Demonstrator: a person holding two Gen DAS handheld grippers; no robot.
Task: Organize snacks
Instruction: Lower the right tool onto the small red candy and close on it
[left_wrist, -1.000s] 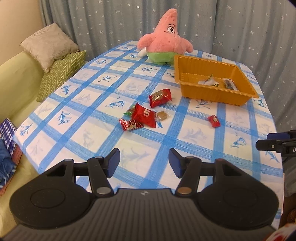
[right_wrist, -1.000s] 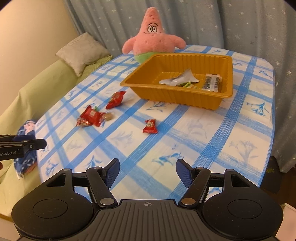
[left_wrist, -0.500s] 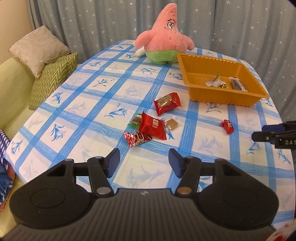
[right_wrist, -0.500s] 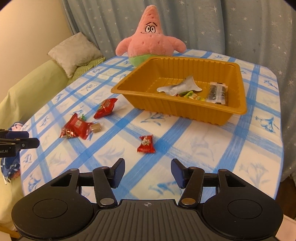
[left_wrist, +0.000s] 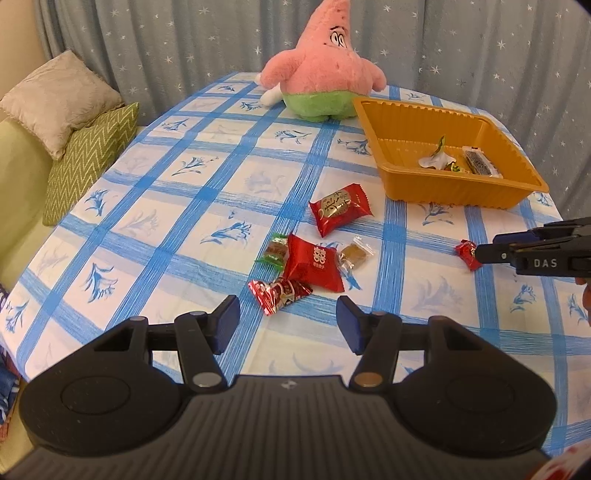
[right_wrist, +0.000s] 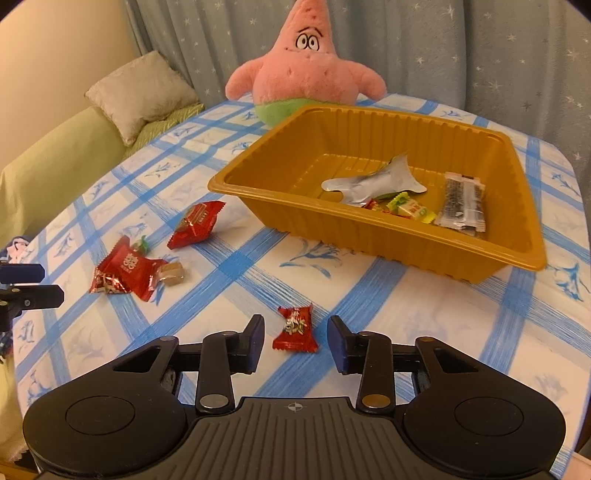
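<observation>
Blue-and-white checked cloth covers the bench (right_wrist: 424, 314), with star-print grey curtains (right_wrist: 461, 48) behind it. Nearest in the right wrist view, the right gripper (right_wrist: 295, 341) sits low over the cloth with its jaws spread apart, and a small red foil-wrapped candy (right_wrist: 295, 328) lies on the cloth right between the fingertips, not pinched as far as I can see. The left gripper (left_wrist: 287, 324) is wide open too, holding nothing, with a crinkly red twist-wrapped sweet (left_wrist: 279, 291) just ahead of it. Past that is a loose bunch: a flat red pillow packet (left_wrist: 312, 267), a green-ended candy (left_wrist: 276, 251) and a clear-wrapped brown toffee (left_wrist: 354, 254), then a red packet with a gold emblem (left_wrist: 340, 208) a bit further out. Beyond those sits the ribbed orange plastic tray (right_wrist: 332, 229), already holding a silver wrapper (right_wrist: 373, 181), a yellow-green sweet (right_wrist: 412, 208) and a dark bar in clear wrap (right_wrist: 461, 203). A pink starfish plush toy (right_wrist: 306, 70) sits at the far edge.
</observation>
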